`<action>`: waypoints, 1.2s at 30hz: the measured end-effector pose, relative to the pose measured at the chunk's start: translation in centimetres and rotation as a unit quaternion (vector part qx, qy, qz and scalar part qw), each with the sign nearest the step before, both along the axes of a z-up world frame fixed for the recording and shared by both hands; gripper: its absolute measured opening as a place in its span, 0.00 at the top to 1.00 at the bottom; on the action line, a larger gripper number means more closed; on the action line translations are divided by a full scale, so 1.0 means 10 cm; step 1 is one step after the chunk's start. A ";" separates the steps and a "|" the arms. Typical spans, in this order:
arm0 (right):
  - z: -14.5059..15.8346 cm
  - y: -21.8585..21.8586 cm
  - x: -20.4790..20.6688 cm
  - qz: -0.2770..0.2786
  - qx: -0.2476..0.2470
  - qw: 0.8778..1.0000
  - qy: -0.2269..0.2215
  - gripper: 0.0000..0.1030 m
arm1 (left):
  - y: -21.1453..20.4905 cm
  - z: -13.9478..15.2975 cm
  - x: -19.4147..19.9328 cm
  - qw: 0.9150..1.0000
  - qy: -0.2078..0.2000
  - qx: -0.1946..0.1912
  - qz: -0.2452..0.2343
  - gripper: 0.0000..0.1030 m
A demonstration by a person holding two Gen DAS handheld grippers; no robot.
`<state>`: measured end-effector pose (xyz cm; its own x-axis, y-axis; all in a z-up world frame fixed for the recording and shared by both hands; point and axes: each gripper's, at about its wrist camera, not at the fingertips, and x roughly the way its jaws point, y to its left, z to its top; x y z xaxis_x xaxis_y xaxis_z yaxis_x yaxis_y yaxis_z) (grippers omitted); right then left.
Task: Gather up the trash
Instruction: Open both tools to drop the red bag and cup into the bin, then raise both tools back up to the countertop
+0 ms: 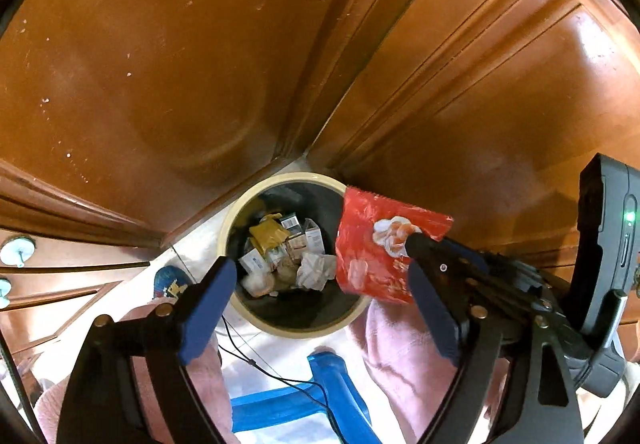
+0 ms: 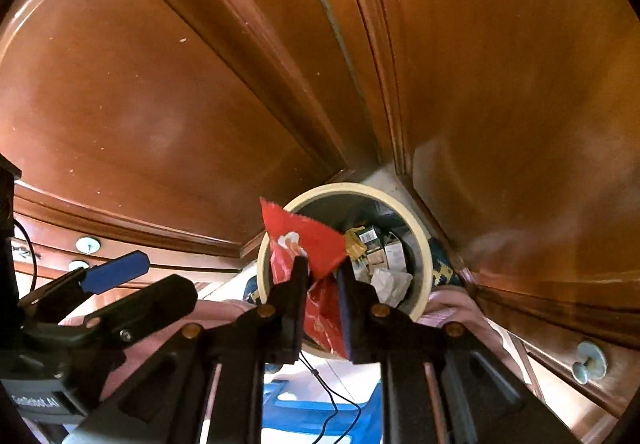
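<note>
Black plastic gripper arms with blue rubber pads fill the lower edge of both wrist views, pointing steeply down toward the floor. On the left, the left gripper (image 1: 320, 300) stands wide open with nothing between its pads; through the gap shows a round, cream-rimmed waste bin (image 1: 240, 211) with a dark inside, standing in a corner of glossy brown wooden cabinet doors (image 1: 160, 63). The bin already holds crumpled white tissue (image 1: 316, 270), small white cartons and a yellow packet. Pink fabric-covered legs (image 1: 400, 356) and a blue plastic stool (image 1: 332, 384) lie below.

To the right, the right gripper (image 2: 322, 272) is nearly closed, pinching a crinkled red foil snack wrapper (image 2: 308, 240). The wrapper hangs over the bin's near rim rather than over its centre; in the left wrist view the wrapper (image 1: 376, 244) overlaps the rim's right edge.

Risks, as a judgement: released here, the light, stiff wrapper may catch on the rim or flutter outside onto the floor or the legs, because it sits near the edge and foil drifts as it falls. The pinch looks to be on one lower corner, so it could slip early. Thin black cables (image 2: 328, 392) dangling under the grippers could snag on the stool.
</note>
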<state>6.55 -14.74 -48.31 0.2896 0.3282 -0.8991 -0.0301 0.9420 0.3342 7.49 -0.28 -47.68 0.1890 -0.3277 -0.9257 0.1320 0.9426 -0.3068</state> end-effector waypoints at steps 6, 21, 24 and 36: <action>-0.02 0.06 0.00 0.008 -0.013 1.000 0.005 0.68 | 0.04 0.00 0.02 1.000 0.005 0.000 0.012 0.15; 0.02 0.06 -0.01 0.011 -0.037 0.999 -0.008 0.46 | 0.08 0.04 0.00 1.000 -0.005 0.015 0.017 0.15; 0.07 0.05 -0.02 0.013 -0.042 0.999 -0.016 0.44 | 0.08 0.09 -0.01 0.999 -0.010 0.025 0.021 0.15; 0.55 0.04 -0.18 0.016 -0.039 0.998 -0.041 0.41 | 0.35 0.75 -0.20 0.997 -0.045 0.031 0.049 0.15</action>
<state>4.78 -14.37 -42.79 0.3530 0.2678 -0.8965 -0.0845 0.9634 0.2545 5.44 3.17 -40.23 0.3005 -0.2466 -0.9213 0.0624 0.9690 -0.2390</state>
